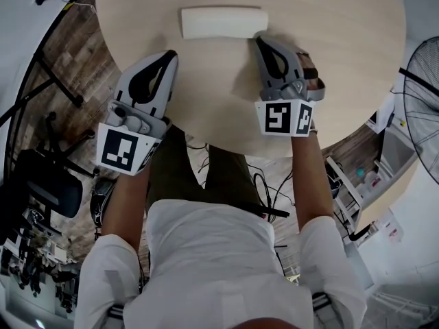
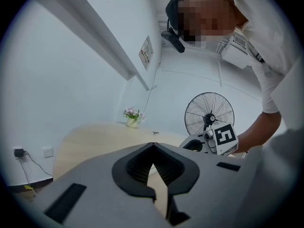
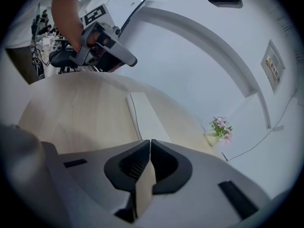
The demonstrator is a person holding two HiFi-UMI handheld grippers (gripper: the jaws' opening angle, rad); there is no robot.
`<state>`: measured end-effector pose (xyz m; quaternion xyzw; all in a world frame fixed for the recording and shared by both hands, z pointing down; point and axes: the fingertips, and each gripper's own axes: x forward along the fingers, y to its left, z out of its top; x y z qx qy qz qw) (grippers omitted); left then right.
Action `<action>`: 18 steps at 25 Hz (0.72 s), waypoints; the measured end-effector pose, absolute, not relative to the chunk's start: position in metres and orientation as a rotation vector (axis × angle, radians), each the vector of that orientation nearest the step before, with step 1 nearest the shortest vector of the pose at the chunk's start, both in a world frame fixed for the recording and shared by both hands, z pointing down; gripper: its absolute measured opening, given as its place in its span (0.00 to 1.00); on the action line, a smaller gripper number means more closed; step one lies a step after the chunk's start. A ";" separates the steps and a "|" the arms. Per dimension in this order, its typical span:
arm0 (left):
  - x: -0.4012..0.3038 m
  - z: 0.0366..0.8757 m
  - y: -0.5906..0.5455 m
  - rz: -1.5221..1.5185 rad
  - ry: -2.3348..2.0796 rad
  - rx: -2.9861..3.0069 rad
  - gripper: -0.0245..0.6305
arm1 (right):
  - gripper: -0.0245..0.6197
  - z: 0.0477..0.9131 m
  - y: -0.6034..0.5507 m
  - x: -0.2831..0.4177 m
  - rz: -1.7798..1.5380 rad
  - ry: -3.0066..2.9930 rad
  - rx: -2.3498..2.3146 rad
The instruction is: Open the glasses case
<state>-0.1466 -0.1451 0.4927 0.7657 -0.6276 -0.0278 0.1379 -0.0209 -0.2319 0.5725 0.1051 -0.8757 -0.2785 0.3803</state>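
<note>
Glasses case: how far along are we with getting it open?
Nothing done yet: the glasses case lies closed on the table. In hand: the right gripper, jaws shut and empty, sits by the case's right end; the left gripper, also shut and empty, hangs short of it. Left: grip the case and lift its lid.

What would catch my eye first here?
Probably the white glasses case, lying closed at the far side of the round pale wooden table. Next come the two grey hand-held tools with square black-and-white markers. The left tool is over the table's near left edge and the right tool points at the case's right end, both with jaws together and holding nothing.
</note>
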 end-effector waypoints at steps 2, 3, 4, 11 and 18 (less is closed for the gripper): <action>-0.147 0.492 -0.146 -0.086 -1.817 2.215 0.06 | 0.08 0.572 -0.233 -0.021 -0.705 -2.240 0.262; -0.147 0.492 -0.147 -0.085 -1.818 2.215 0.06 | 0.08 0.572 -0.233 -0.020 -0.704 -2.242 0.260; -0.146 0.492 -0.146 -0.084 -1.819 2.215 0.06 | 0.08 0.572 -0.233 -0.018 -0.705 -2.244 0.258; -0.144 0.498 -0.142 -0.079 -1.805 2.205 0.06 | 0.17 0.581 -0.234 -0.008 -0.786 -2.192 0.241; -0.143 0.501 -0.141 -0.074 -1.796 2.210 0.06 | 0.15 0.583 -0.237 -0.012 -0.856 -2.157 0.252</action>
